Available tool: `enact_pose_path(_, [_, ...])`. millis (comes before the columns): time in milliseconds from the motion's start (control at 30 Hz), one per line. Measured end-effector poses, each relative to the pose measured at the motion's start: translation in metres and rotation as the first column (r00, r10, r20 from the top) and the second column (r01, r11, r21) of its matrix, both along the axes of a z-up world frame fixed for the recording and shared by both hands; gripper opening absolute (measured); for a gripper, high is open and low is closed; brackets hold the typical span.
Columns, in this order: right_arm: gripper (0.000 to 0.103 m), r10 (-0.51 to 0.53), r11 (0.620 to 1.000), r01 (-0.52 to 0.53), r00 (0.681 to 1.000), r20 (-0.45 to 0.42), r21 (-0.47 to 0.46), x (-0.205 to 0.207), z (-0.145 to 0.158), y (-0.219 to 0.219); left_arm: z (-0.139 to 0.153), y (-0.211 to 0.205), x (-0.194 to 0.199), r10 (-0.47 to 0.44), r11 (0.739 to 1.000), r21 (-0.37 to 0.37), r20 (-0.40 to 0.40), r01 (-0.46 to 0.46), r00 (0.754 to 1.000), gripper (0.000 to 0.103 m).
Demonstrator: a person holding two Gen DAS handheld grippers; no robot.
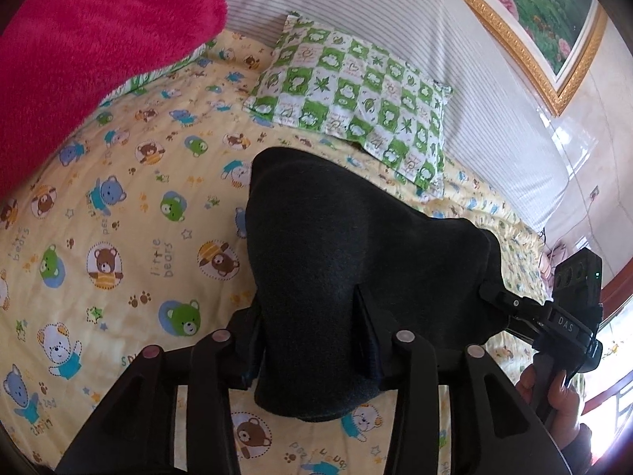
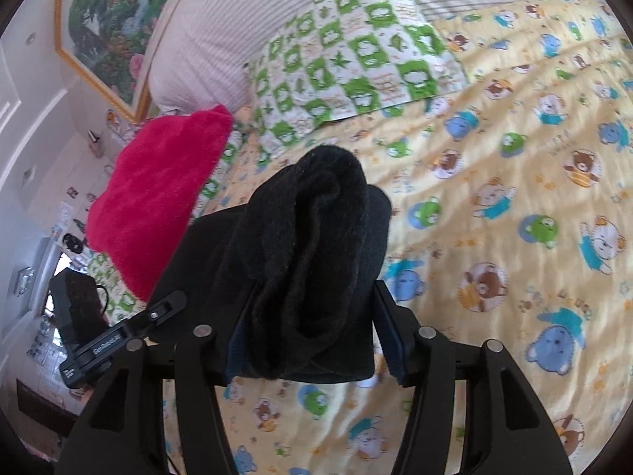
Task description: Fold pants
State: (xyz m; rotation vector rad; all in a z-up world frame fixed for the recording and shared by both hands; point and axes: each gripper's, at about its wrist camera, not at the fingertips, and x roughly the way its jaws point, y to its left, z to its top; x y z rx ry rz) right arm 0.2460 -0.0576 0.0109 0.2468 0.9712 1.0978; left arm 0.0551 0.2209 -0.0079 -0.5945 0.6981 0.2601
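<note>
The dark pants [image 1: 340,261] are folded into a thick bundle and held above the bed between both grippers. My left gripper [image 1: 308,340] is shut on one end of the pants, the cloth bulging between its fingers. My right gripper [image 2: 312,324] is shut on the other end, where several folded layers of the pants [image 2: 312,245] show edge-on. The right gripper also shows in the left wrist view [image 1: 494,297] at the far right, clamped on the cloth. The left gripper shows in the right wrist view [image 2: 174,301] at the left.
The bed has a yellow sheet with cartoon bears [image 1: 130,213]. A green-and-white checked pillow [image 1: 356,91] and a striped pillow [image 1: 415,12] lie at the head. A bright pink fuzzy blanket [image 1: 79,51] is piled at the left. A framed picture [image 1: 534,19] hangs on the wall.
</note>
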Motion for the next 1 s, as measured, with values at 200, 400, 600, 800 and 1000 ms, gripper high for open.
enact_pose_path(200, [0.063,-0.045,0.999,0.045,0.999,0.000,0.001,0.011,-0.006,-0.012,-0.013,0.006,-0.006,0.012,0.999,-0.034,-0.005,-0.012,1.000,0.052])
enact_pose_path(400, [0.068,-0.057,0.998,0.057,0.998,0.007,-0.020,0.016,-0.015,-0.010,-0.019,0.007,-0.008,0.010,0.999,-0.032,-0.005,-0.010,1.000,0.059])
enact_pose_path(600, [0.069,-0.064,0.998,0.064,0.998,0.005,-0.028,0.015,-0.018,-0.010,-0.019,0.006,-0.009,0.015,1.000,-0.025,-0.013,-0.016,1.000,0.062])
enact_pose_path(800, [0.069,-0.066,0.997,0.067,0.997,0.026,-0.034,0.007,-0.005,-0.013,-0.003,-0.002,-0.016,0.029,0.999,0.046,-0.013,-0.028,1.000,0.060])
enact_pose_path(1000, [0.070,-0.047,0.999,0.049,0.997,0.064,-0.021,-0.007,0.013,-0.017,0.006,-0.007,-0.023,0.016,0.996,0.085,-0.016,-0.014,1.000,0.062])
